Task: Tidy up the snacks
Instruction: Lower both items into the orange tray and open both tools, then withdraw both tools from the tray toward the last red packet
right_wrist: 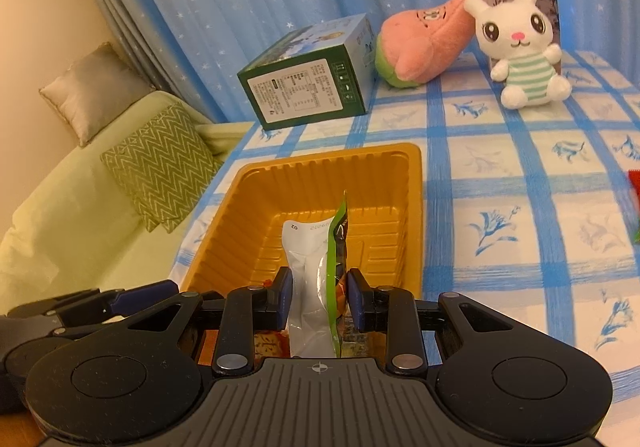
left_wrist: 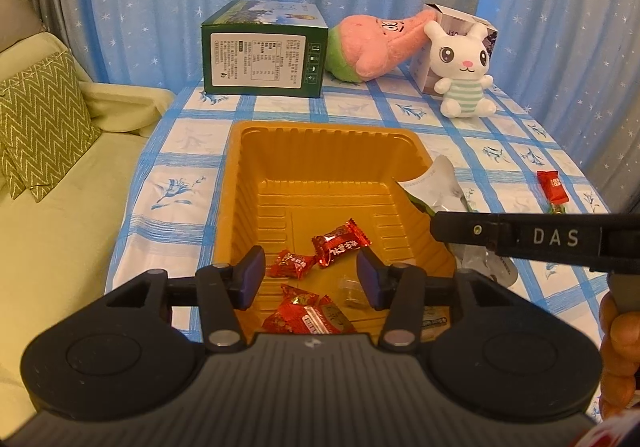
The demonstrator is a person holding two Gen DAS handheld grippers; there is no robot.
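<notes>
Left gripper [left_wrist: 310,275], jaws spread, over orange tray [left_wrist: 240,183] holding red candies [left_wrist: 340,243]. Right gripper [right_wrist: 319,297] pinching silver-green snack pouch [right_wrist: 310,279] above tray. Stray red candy [left_wrist: 553,186] on tablecloth [left_wrist: 180,183]. Beyond: green box [left_wrist: 262,59], plush rabbit [left_wrist: 464,75].

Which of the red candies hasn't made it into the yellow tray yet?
The red candy lying alone on the checked tablecloth, right of the yellow tray. The other red candies all lie inside the tray.
</notes>
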